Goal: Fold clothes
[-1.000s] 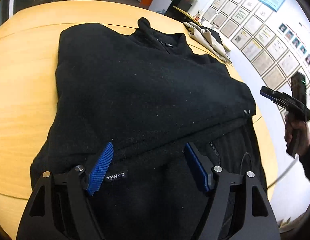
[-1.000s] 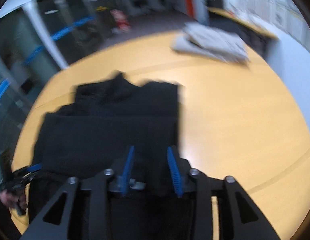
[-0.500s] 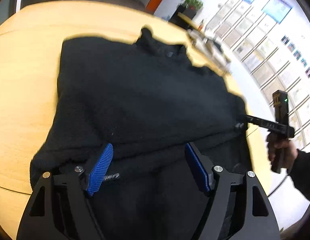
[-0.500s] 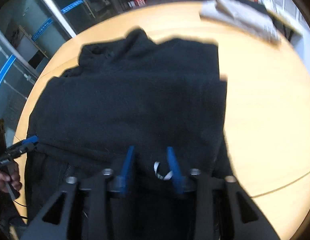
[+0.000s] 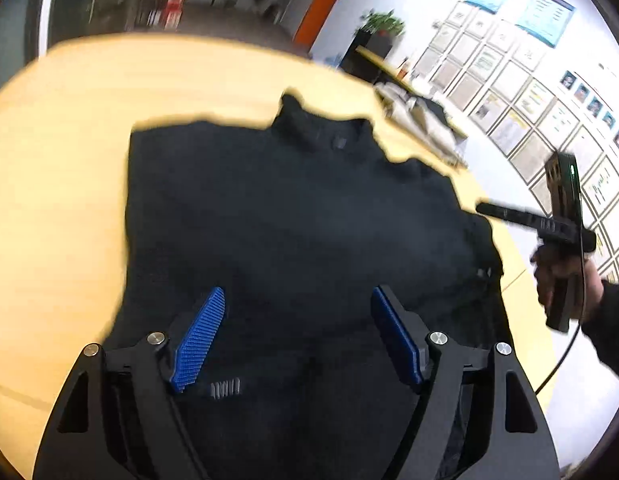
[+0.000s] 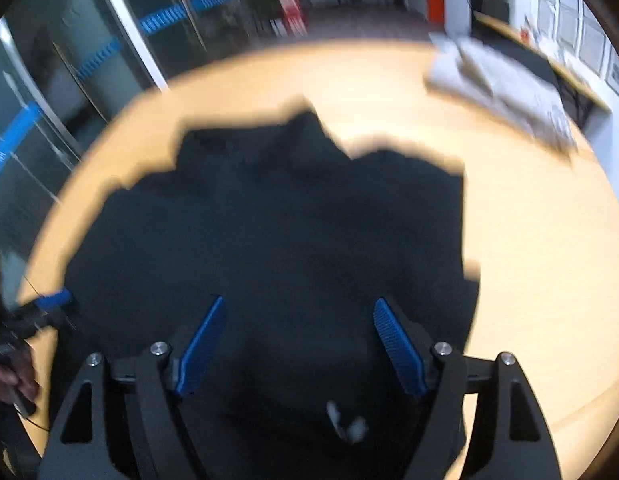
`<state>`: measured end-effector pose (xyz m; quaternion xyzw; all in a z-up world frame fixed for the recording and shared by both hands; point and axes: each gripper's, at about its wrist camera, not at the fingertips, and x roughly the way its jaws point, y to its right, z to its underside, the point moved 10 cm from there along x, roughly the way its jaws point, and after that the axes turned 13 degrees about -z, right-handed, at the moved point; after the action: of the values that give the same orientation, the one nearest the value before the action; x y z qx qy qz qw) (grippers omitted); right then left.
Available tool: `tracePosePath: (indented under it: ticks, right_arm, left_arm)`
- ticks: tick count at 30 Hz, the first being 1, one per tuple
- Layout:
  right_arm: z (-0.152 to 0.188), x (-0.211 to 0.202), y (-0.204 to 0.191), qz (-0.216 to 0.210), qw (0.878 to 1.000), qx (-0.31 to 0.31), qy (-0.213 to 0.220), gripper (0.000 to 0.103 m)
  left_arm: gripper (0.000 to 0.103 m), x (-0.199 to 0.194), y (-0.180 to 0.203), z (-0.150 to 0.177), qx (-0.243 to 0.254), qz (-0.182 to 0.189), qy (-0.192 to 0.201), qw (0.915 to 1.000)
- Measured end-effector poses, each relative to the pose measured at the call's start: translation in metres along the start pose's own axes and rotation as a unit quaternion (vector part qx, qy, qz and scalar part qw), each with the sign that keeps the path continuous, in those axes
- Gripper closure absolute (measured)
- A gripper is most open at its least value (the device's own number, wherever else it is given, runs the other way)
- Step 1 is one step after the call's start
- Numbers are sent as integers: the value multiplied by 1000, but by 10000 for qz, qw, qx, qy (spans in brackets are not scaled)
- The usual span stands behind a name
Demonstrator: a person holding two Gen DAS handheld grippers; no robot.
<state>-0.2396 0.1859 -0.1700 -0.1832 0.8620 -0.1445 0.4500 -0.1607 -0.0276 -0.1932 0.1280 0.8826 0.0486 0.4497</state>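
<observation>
**Open left gripper over a black jacket**

The left gripper hangs over the near part of a black jacket spread on the round desk, jaws opening, nothing pinched between them. The right gripper reaches the jacket's right edge. Pale folded clothes lie at the desk's far edge.
</observation>
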Motion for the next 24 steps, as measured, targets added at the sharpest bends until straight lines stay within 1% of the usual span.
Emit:
tracePosePath:
  ticks: [1,2,4,5,7,9,10,11,12,13,15,16,17,18,19,21,22,24]
  right_arm:
    - [-18,4,-6,-166,9998,-111,96,19]
    - [-31,13,-9,-307,9993,-191,60,19]
    - [-54,48,-7,-575,9978,-290,-149,19]
    - [-60,66,-3,-638,9971,-295,-287,19]
    - [-57,96,18,-525,9967,-160,-601,21]
    - [-47,121,53,-209,9954,138,-923,22]
    - [-46,126,65,-145,9955,224,-913,27]
    - [-48,123,73,-182,9970,240,-717,28]
    - [-49,119,82,-156,9980,279,-539,32]
    - [-48,112,92,-14,9987,329,-400,35]
    - [-46,101,113,303,9981,499,-212,35]
    - [-45,97,119,344,9977,575,-130,36]
    - [-44,92,120,268,9977,623,-51,36]
    - [-44,90,119,227,9980,583,-17,33]
    - [-44,91,111,189,9990,404,-50,27]
    - [-47,98,92,27,9999,-3,-140,26]
    - [-51,101,88,-41,9998,-84,-159,26]
    - [-61,108,83,-126,9997,-129,-171,26]
  left_arm:
    - [25,9,5,-10,96,-7,6,10000]
    - [25,17,9,-20,180,-12,1,9998]
    - [25,41,10,-44,181,46,-65,9998]
    - [25,55,13,-56,127,88,-99,9998]
    - [25,91,15,-80,85,70,-286,9995]
    - [25,123,12,-95,56,-137,-517,9986]
    - [25,139,6,-99,-78,-147,-717,9973]
    - [28,148,0,-99,-227,-105,-862,9960]
    - [27,152,-4,-100,-347,4,-867,9956]
    - [28,152,-6,-103,-421,111,-812,9957]
    - [31,151,-9,-105,-559,236,-791,9950]
    - [32,149,-10,-105,-601,248,-841,9943]
    - [32,148,-8,-107,-562,236,-817,9948]
    - [32,146,-8,-110,-470,195,-730,9960]
    - [31,147,-8,-112,-406,144,-689,9967]
    - [31,159,-11,-111,-438,7,-812,9957]
    - [30,164,-11,-114,-451,-33,-797,9958]
    - [30,168,-5,-114,-263,-271,-795,9961]
